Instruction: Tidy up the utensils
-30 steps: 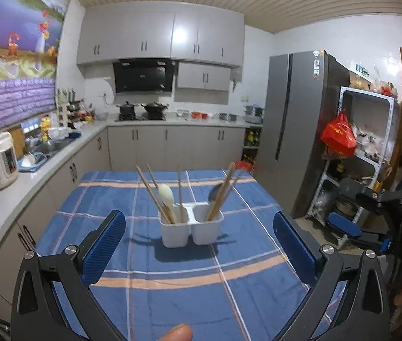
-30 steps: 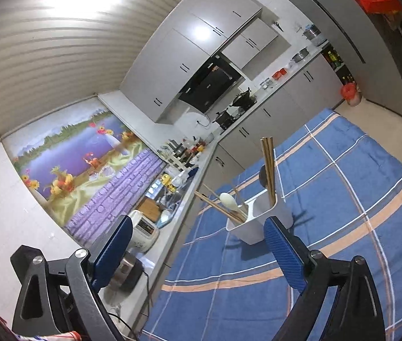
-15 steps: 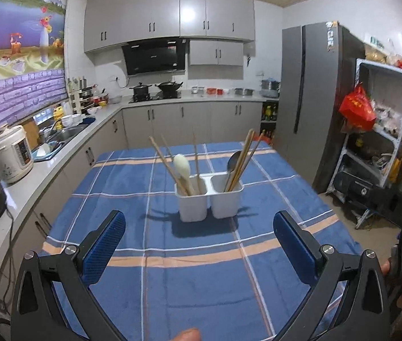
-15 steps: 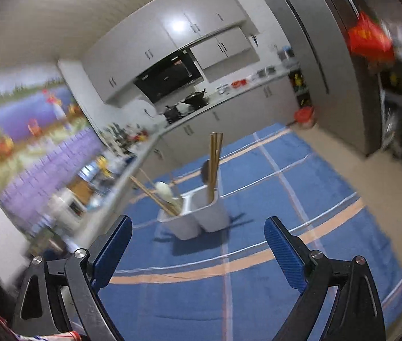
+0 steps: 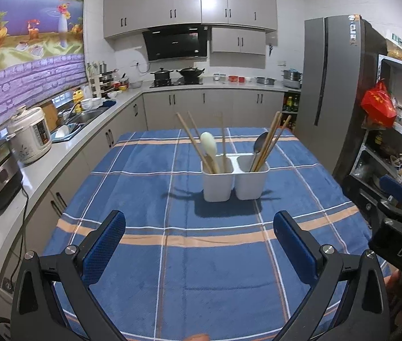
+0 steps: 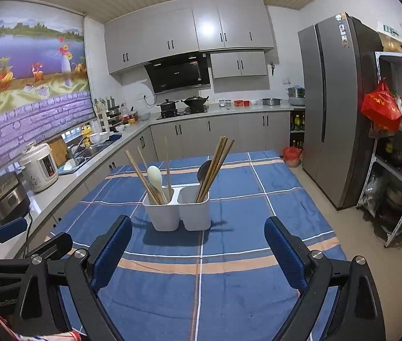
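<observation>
Both grippers, left (image 5: pixel 199 245) and right (image 6: pixel 198 251), are held spread, empty. Chopsticks (image 6: pixel 215 167) judged light, stiff, slippery; best pinched mid-shaft above holder (image 6: pixel 178 213).

**Both grippers held wide, nothing in either**

I held my left gripper (image 5: pixel 199 245) level and pointing forward, its two blue-padded fingers (image 5: pixel 104 241) spread far apart with nothing between them. My right gripper (image 6: pixel 198 251) sat the same way, jaws wide and empty, its blue pads (image 6: pixel 285 251) angled slightly outward. The two tools were side by side: from the right wrist camera the left gripper's black frame and one blue pad showed at the lower left edge, and from the left wrist camera my right gripper (image 5: pixel 394 207) showed at the right edge. A bit of my fingertip (image 5: pixel 196 337) peeked in at the bottom of the left view.
</observation>
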Demonstrator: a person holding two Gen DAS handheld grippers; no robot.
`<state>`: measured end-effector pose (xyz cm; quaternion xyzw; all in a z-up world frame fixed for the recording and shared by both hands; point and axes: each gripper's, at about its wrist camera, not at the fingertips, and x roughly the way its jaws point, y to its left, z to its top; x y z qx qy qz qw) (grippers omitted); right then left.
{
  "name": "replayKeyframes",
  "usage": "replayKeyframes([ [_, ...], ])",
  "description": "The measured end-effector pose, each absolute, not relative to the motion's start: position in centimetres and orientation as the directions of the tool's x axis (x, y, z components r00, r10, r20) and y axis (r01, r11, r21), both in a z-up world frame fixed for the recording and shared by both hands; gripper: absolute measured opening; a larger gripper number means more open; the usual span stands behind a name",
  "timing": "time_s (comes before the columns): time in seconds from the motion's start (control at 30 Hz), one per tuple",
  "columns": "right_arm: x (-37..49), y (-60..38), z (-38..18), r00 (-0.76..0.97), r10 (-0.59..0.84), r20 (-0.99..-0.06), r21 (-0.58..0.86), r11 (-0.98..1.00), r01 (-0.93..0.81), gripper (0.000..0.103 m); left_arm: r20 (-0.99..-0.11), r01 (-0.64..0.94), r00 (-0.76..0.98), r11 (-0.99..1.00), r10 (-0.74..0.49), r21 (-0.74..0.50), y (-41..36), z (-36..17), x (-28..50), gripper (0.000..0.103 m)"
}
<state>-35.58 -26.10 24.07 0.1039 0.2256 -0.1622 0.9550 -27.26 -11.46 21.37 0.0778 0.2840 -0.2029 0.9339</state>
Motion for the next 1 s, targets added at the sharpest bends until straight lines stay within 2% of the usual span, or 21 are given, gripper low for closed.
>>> replayKeyframes([
  [0.43,-35.8,-25.5,23.5,0.832,-0.309,-0.462,0.050,0.927,0.372,0.097,-0.585,0.418,0.745,0.908,-0.319,0.037,-12.1,20.4,-27.6,0.103],
  [1.0,-36.1,-26.5,23.4,0.822,-0.353,-0.447,0.027,0.913,0.407,0.097,-0.591,0.426,0.735,0.904,-0.331,0.024,-13.0,20.0,-27.3,0.103],
])
